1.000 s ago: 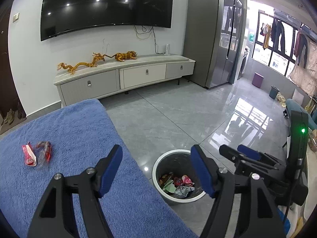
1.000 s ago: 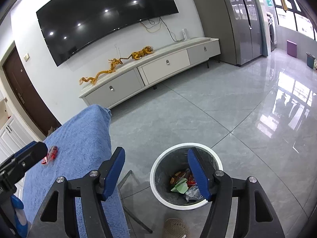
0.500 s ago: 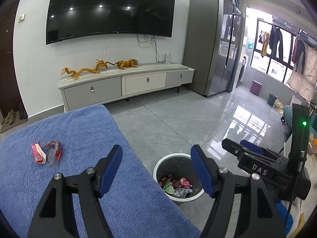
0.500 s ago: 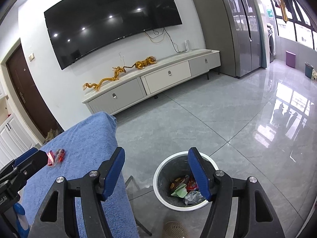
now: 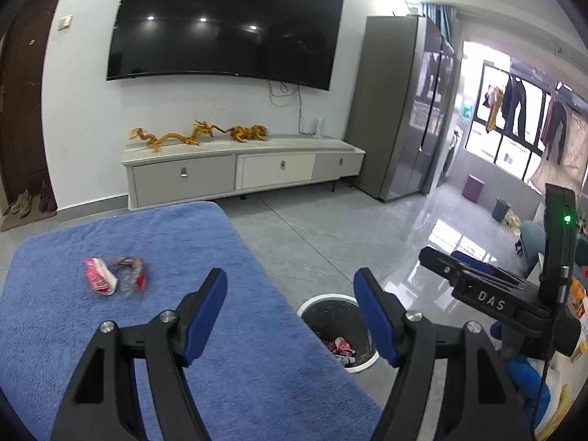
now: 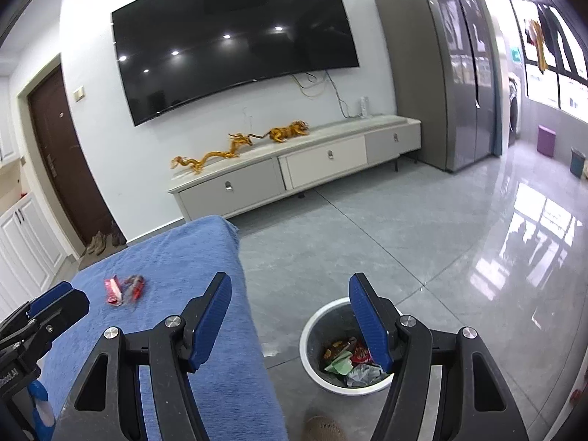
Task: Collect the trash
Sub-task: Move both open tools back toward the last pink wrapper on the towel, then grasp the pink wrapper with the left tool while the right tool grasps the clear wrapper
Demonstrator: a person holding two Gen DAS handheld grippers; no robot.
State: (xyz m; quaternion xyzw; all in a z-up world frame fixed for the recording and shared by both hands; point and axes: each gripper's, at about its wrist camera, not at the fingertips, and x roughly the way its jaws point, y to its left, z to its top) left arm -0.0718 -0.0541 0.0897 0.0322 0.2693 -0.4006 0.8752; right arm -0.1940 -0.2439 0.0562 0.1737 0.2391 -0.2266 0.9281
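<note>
Left wrist view: both grippers, left (image 5: pixel 290 299) and right (image 6: pixel 290 305), are held apart and empty; two wrappers (image 5: pixel 114 275) are seen on a blue towel (image 5: pixel 239 367), beside a bin (image 6: pixel 343 349).

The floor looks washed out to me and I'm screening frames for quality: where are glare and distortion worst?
Left wrist view: window blown out, its glare on the floor; walls bow. Right wrist view: same sheen on the tiles, ceiling lights mirrored in the TV; edges curve, corners dark.
</note>
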